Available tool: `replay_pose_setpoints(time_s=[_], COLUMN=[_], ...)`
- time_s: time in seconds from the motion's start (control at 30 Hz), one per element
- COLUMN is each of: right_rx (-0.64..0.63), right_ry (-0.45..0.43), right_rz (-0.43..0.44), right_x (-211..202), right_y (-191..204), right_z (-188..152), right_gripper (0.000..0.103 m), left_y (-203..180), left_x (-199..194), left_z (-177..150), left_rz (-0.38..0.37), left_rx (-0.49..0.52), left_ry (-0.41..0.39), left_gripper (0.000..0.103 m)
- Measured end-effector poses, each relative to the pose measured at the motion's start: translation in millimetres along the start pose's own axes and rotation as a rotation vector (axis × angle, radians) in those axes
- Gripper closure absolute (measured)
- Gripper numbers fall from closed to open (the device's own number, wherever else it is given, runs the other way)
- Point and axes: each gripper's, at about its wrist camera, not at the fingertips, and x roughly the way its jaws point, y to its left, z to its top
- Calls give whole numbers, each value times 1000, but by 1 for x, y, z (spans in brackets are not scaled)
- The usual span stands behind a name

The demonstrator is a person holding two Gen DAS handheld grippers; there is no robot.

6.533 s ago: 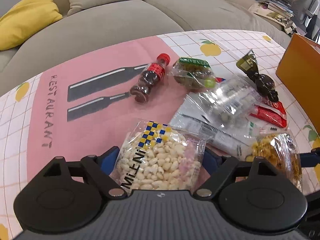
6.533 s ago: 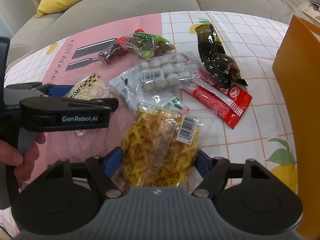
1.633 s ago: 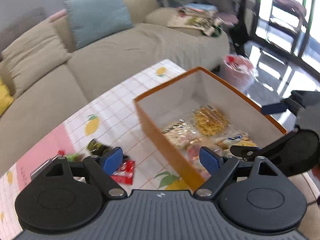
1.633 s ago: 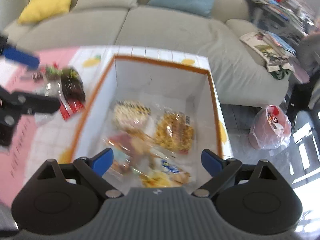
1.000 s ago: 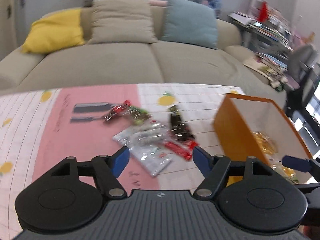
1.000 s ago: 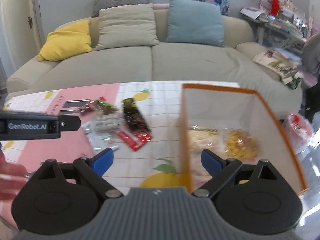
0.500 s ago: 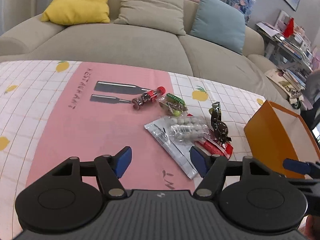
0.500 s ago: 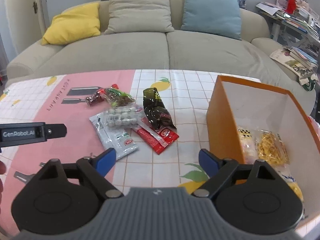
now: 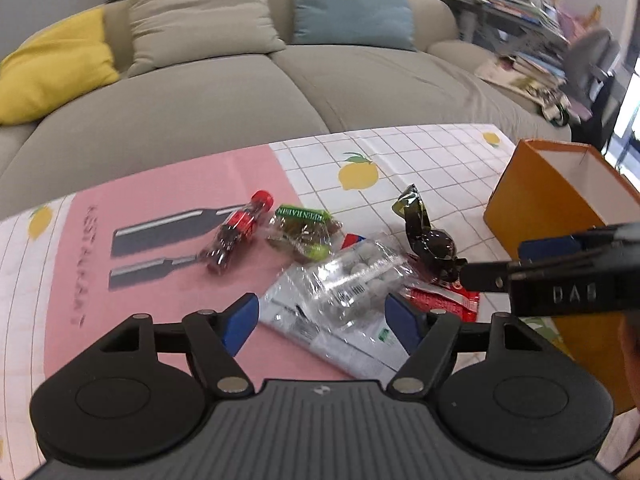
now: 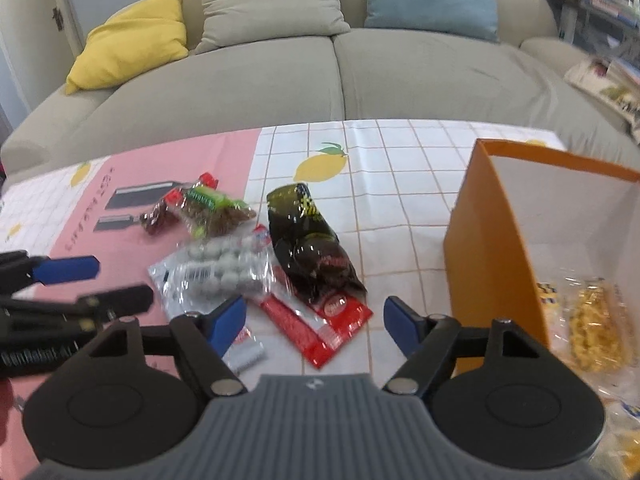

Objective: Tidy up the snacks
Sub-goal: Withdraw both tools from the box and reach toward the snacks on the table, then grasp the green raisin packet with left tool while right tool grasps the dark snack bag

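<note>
Loose snacks lie on the tablecloth: a clear bag of white balls [image 9: 352,280] [image 10: 220,268], a dark packet [image 9: 428,240] [image 10: 312,252], a red packet [image 9: 440,300] [image 10: 320,328], a green-labelled bag [image 9: 304,232] [image 10: 212,208] and a small red-capped bottle [image 9: 236,236] [image 10: 160,216]. My left gripper [image 9: 320,316] hovers over the clear bag, its jaws opening with nothing held. Over the red packet my right gripper [image 10: 314,320] hangs with jaws closing, pads touching nothing. The orange box [image 9: 540,208] [image 10: 488,248] stands to the right.
A flat white packet [image 9: 328,340] lies under the clear bag. The box holds a yellow snack bag [image 10: 596,320] and others. A beige sofa [image 10: 320,80] with cushions runs behind the table. A person's hand shows at the left edge of the right wrist view.
Both grippers have swung away from the box to the snack pile and come down closer to it. The right jaws stand narrower than before.
</note>
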Motion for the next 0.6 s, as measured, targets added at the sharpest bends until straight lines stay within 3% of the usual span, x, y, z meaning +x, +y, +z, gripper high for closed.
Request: replay_pose_setpoints(time_s=[0.6], right_rx=[152], right_ry=[62], right_rz=[37], right_x=[76], right_y=[-13], right_z=[39], right_gripper=[27], left_y=[16], left_x=[53], left_z=[57], left_rz=[-85], left_rx=[151], left_ry=[-18], left_gripper=[17])
